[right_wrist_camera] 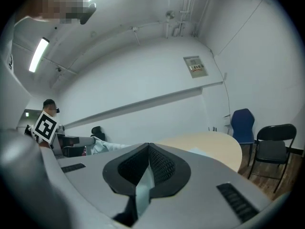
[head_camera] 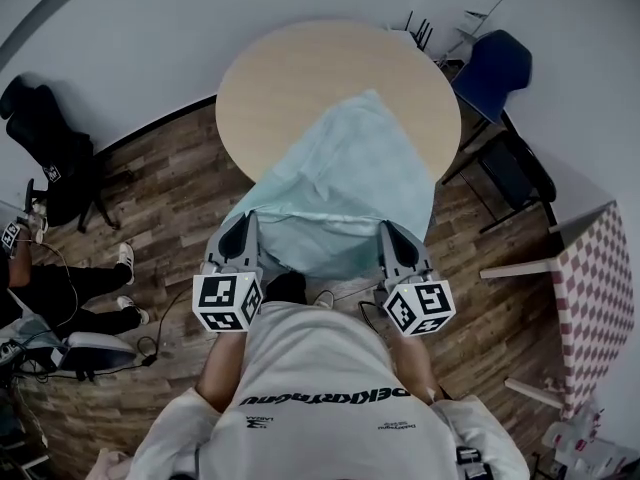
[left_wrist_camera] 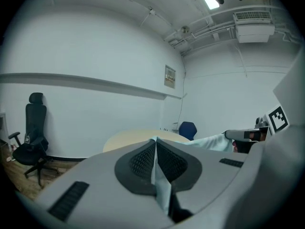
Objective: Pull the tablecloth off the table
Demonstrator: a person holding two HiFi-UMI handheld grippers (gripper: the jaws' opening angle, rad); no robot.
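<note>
A pale mint tablecloth (head_camera: pixel 345 183) lies over the near half of a round beige table (head_camera: pixel 290 68) and hangs off its near edge toward me. My left gripper (head_camera: pixel 243 230) is shut on the cloth's near left edge, and my right gripper (head_camera: pixel 392 232) is shut on the near right edge. In the left gripper view, a thin fold of tablecloth (left_wrist_camera: pixel 159 180) is pinched between the black pads (left_wrist_camera: pixel 138 163). The right gripper view shows the same: tablecloth (right_wrist_camera: pixel 142 187) clamped between its pads (right_wrist_camera: pixel 164 166). The far half of the tabletop is bare.
A blue chair (head_camera: pixel 492 68) and a black chair (head_camera: pixel 515 168) stand right of the table. A black office chair (head_camera: pixel 45 143) is at the left, with a seated person's legs (head_camera: pixel 70 288) beside it. A checkered table (head_camera: pixel 595 298) is at right. The floor is wood planks.
</note>
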